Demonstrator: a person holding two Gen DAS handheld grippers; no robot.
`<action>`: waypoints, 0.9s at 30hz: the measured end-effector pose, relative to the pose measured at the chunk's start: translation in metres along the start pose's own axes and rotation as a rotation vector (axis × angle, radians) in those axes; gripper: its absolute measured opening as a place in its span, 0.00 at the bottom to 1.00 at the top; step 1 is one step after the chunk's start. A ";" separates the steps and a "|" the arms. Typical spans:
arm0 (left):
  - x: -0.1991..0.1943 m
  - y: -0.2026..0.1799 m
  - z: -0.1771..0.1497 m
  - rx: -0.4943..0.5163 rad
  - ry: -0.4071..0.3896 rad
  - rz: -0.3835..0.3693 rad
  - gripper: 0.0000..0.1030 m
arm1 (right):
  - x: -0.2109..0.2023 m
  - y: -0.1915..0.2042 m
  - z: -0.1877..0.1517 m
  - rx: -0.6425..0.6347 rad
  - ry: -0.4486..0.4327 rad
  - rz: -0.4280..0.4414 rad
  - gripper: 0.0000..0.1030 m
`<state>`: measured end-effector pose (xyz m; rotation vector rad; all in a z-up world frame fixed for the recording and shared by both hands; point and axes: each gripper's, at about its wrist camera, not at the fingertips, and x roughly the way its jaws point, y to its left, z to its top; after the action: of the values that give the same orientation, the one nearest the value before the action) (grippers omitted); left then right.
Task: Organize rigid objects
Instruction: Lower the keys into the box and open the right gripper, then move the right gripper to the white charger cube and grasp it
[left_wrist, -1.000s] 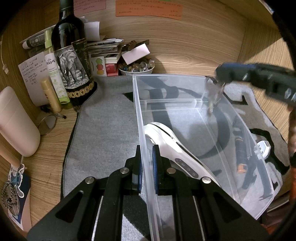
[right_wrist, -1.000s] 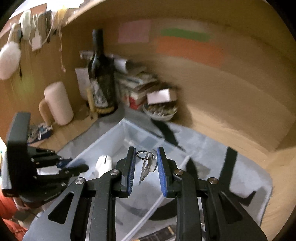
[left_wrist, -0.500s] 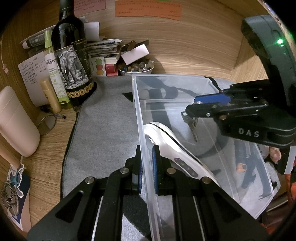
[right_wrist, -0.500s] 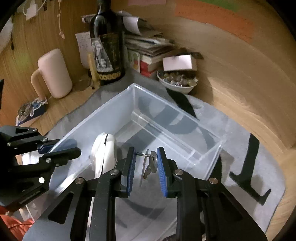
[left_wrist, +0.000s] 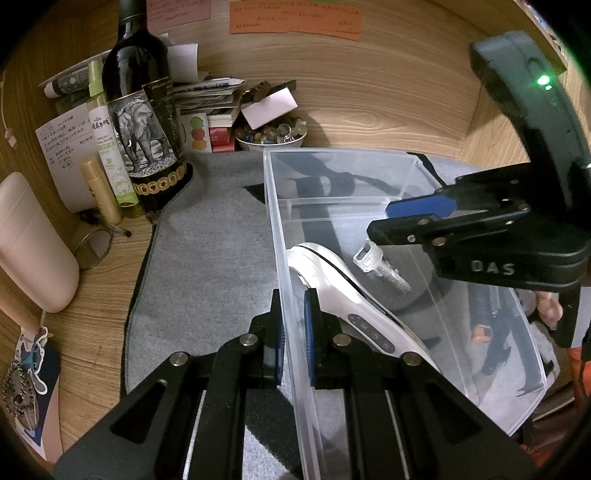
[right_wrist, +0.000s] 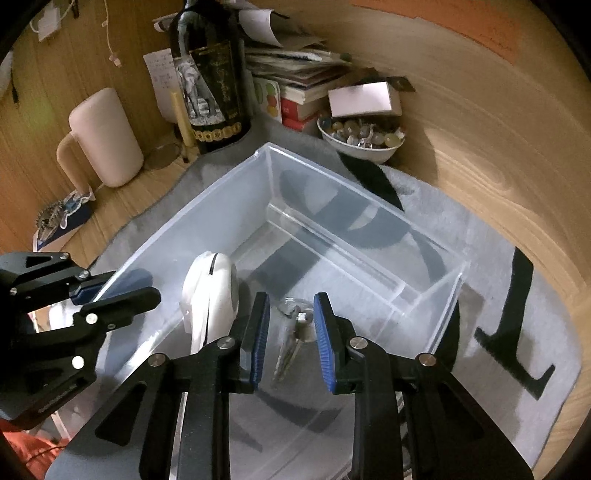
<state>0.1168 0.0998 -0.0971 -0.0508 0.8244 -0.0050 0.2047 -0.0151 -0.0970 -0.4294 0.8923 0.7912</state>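
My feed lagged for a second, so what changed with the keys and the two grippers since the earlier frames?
The right gripper came down over the clear bin and opened, letting go of the keys, which now sit inside the bin beside the white device. The left gripper stayed clamped on the bin's wall, and the bin and device did not move.

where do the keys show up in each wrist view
Left wrist: keys right of centre, inside the clear bin, just under the right gripper.
Right wrist: keys low centre, between the open fingers.
Shared landmark: white device beside them.
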 end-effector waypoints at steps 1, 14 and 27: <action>0.000 0.000 0.000 0.000 0.000 0.000 0.09 | -0.004 0.000 0.000 0.001 -0.011 -0.002 0.34; 0.000 -0.001 0.000 0.002 0.000 0.002 0.09 | -0.084 -0.014 -0.008 0.075 -0.240 -0.103 0.80; -0.001 -0.002 0.000 0.003 -0.001 0.003 0.09 | -0.123 -0.058 -0.078 0.221 -0.254 -0.305 0.80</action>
<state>0.1165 0.0981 -0.0965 -0.0464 0.8236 -0.0038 0.1622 -0.1543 -0.0400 -0.2542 0.6478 0.4483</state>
